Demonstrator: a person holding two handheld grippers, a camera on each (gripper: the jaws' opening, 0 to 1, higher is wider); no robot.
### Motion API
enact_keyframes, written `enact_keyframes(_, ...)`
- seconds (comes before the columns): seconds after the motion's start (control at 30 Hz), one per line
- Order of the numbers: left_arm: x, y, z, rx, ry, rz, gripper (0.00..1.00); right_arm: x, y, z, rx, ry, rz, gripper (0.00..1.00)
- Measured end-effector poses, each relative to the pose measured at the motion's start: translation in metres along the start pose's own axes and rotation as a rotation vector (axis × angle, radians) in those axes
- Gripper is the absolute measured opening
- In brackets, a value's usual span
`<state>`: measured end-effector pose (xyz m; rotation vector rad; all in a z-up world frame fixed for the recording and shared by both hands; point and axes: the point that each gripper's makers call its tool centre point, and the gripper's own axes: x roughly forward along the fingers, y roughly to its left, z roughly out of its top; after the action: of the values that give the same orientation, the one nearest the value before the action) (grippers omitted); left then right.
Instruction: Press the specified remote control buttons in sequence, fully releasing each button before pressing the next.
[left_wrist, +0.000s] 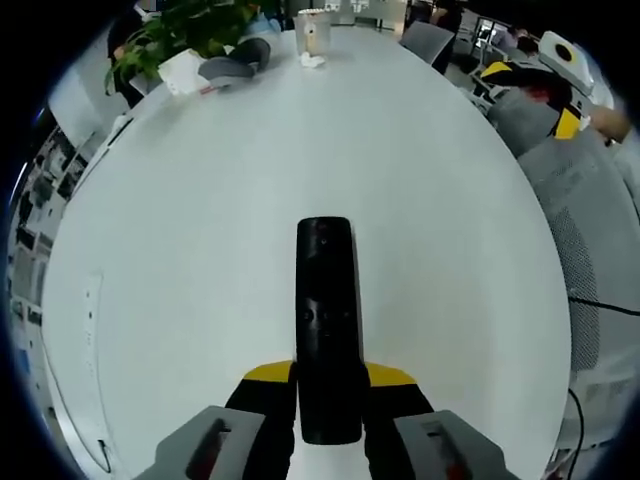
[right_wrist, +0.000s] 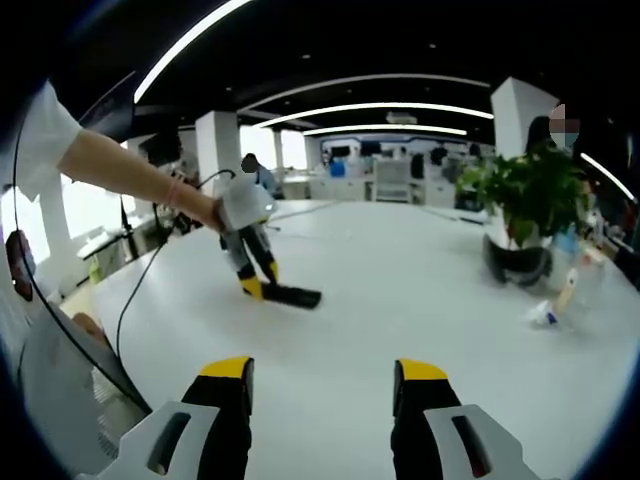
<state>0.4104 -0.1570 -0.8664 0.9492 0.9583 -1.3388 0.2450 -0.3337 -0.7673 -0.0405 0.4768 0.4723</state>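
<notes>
**Remote pinned at one end, pressing tool waiting apart**

In the left gripper view, the left tool (left_wrist: 328, 415) is clamped on the near end of the slim black plastic remote control (left_wrist: 326, 320), which lies flat on the broad white desk (left_wrist: 200, 260) and points away along the jaws. Gripping only the end looks meant to steady the remote while leaving its button face uncovered. A leafy green potted plant (left_wrist: 185, 30) stands at the desk's far edge.

In the right gripper view, the left tool (right_wrist: 262, 285) is held by a person's hand (right_wrist: 205, 210), its tips at the remote (right_wrist: 292, 296) on the desk. The right tool (right_wrist: 325, 400) hovers with jaws apart and nothing between them, well apart from the remote, so no button is being pressed yet.
</notes>
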Motion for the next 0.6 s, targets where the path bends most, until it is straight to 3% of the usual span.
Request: enact_keyframes(0.6, -0.0007, -0.0041, -0.0004, -0.008, -0.012, 0.002, 0.24, 0.0001, 0.0012, -0.0011, 0.001, 0.008, 0.003, 0.54)
